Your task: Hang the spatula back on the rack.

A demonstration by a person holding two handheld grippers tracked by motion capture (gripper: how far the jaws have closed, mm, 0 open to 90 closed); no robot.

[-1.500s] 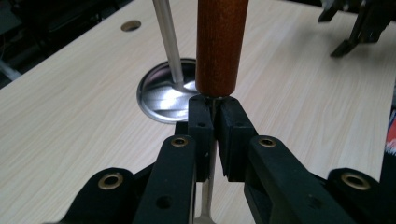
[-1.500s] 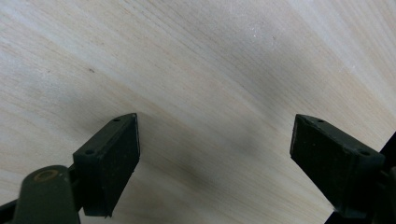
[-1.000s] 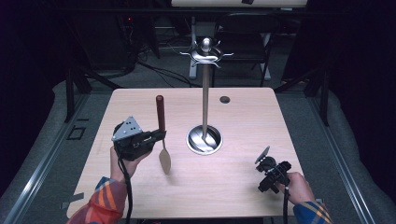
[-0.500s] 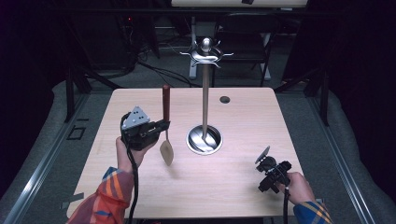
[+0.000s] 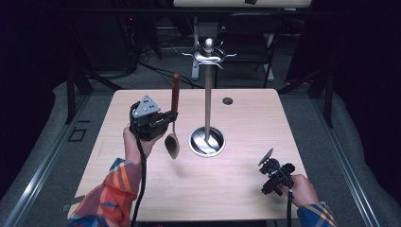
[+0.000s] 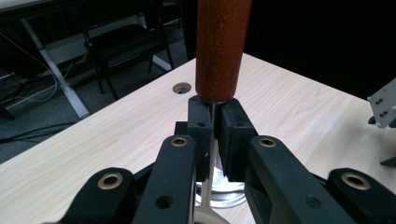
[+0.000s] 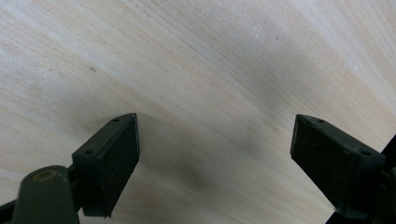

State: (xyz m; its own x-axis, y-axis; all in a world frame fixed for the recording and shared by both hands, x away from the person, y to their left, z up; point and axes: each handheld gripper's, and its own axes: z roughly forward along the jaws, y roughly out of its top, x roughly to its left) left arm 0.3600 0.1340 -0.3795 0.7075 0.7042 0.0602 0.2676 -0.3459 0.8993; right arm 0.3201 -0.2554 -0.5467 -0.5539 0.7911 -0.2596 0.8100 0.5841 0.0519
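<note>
A spoon [image 5: 172, 143] with a metal bowl and a dark red wooden handle [image 5: 175, 92] hangs upright above the table, bowl down. My left gripper [image 5: 168, 118] is shut on its thin metal neck, just under the handle [image 6: 219, 46]; the pads [image 6: 232, 135] press the neck from both sides. To the spoon's right stands a tall metal hanging stand [image 5: 207, 90] with hooks at its top and a round shiny base [image 5: 207, 142]. My right gripper [image 5: 268, 165] rests low over the table's front right, open, with bare wood between its pads [image 7: 114, 158].
The light wooden table [image 5: 236, 189] has a small round cable hole [image 5: 227, 100] near its far edge. Dark chairs and table legs stand behind it. Grey floor and metal rails run along both sides.
My left gripper has lifted the spoon off the table and carried it right and away, toward the stand, turning it upright. The right gripper has stayed put.
</note>
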